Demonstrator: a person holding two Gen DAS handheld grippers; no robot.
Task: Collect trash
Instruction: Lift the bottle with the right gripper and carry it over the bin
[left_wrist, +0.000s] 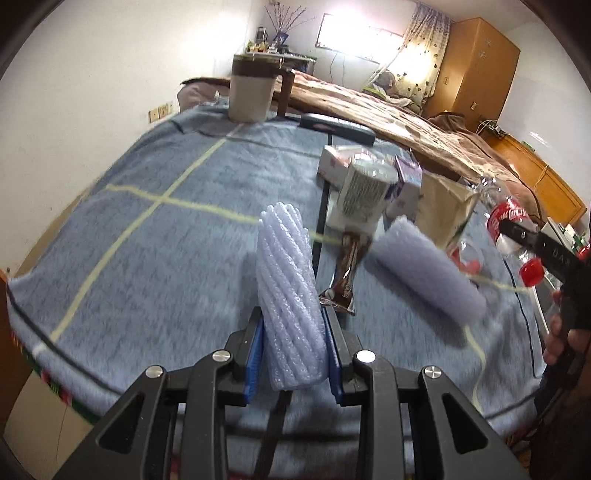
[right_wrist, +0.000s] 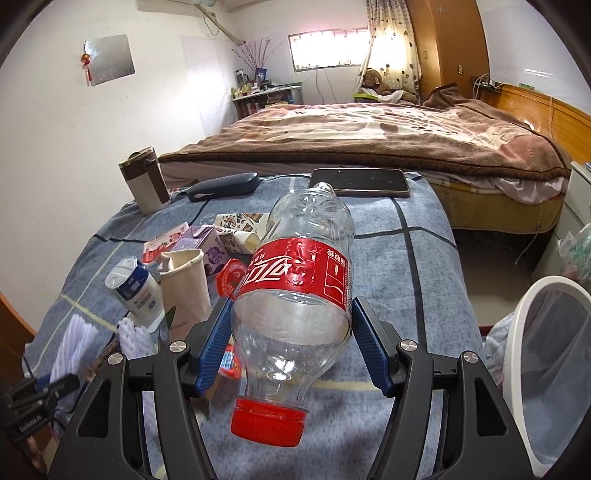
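My left gripper (left_wrist: 291, 325) is shut on a white foam net sleeve (left_wrist: 286, 288), held upright above the blue blanket (left_wrist: 147, 258). A second foam sleeve (left_wrist: 428, 269) lies just to its right, beside a brown wrapper (left_wrist: 345, 273). My right gripper (right_wrist: 291, 325) is shut on an empty clear cola bottle (right_wrist: 299, 280) with a red label and red cap (right_wrist: 267, 422) pointing toward the camera. It shows at the right edge of the left wrist view (left_wrist: 517, 236). A pile of cartons, a milk bottle (right_wrist: 135, 291) and a paper cup (right_wrist: 186, 284) sits on the blanket.
A white mesh bin (right_wrist: 550, 354) stands at the right of the table. A brown and white jug (right_wrist: 146, 181), a dark glasses case (right_wrist: 221, 186) and a phone (right_wrist: 360, 181) lie at the table's far edge. A bed (right_wrist: 369, 136) lies beyond.
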